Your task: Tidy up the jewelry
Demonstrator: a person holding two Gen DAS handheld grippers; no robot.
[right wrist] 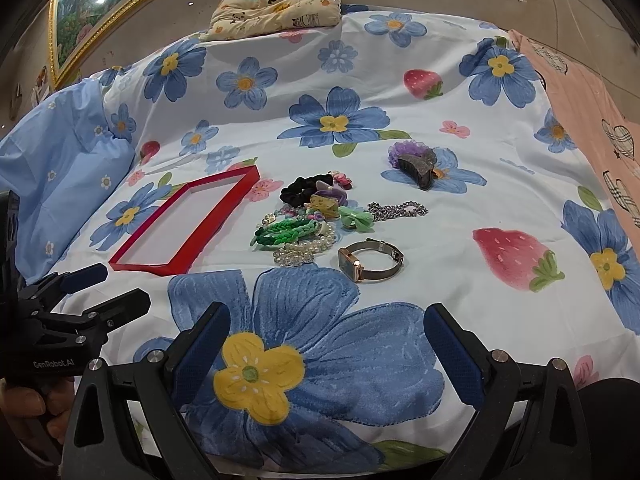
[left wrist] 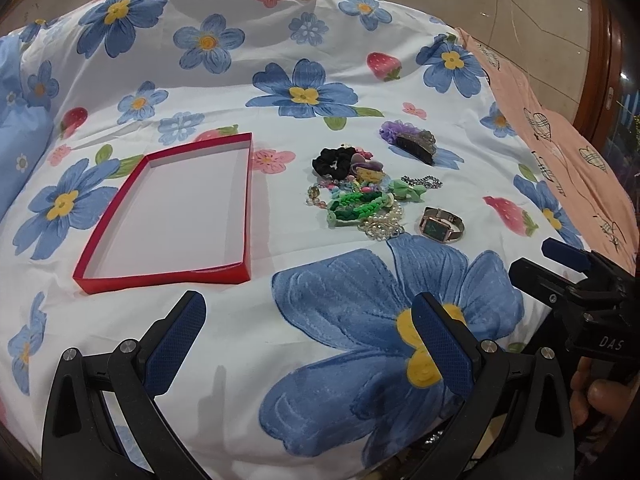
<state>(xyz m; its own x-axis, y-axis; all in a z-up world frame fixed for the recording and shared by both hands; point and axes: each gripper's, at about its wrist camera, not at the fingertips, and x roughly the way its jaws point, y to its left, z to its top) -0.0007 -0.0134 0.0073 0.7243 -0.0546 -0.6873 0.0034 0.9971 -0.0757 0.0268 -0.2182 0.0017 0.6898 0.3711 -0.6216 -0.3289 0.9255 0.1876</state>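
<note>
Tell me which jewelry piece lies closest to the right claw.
The rose-gold watch, alone at the pile's near edge, dark square face, mesh band. The pearl bracelet and silver chain sit farther back.

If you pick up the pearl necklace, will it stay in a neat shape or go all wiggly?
Probably wiggly. The pearl necklace lies in a loose heap of small beads on the bedsheet, so it likely droops and swings when lifted. Its smooth round beads might slip between the fingers. It also touches the green braided band, so that could get dragged along.
</note>
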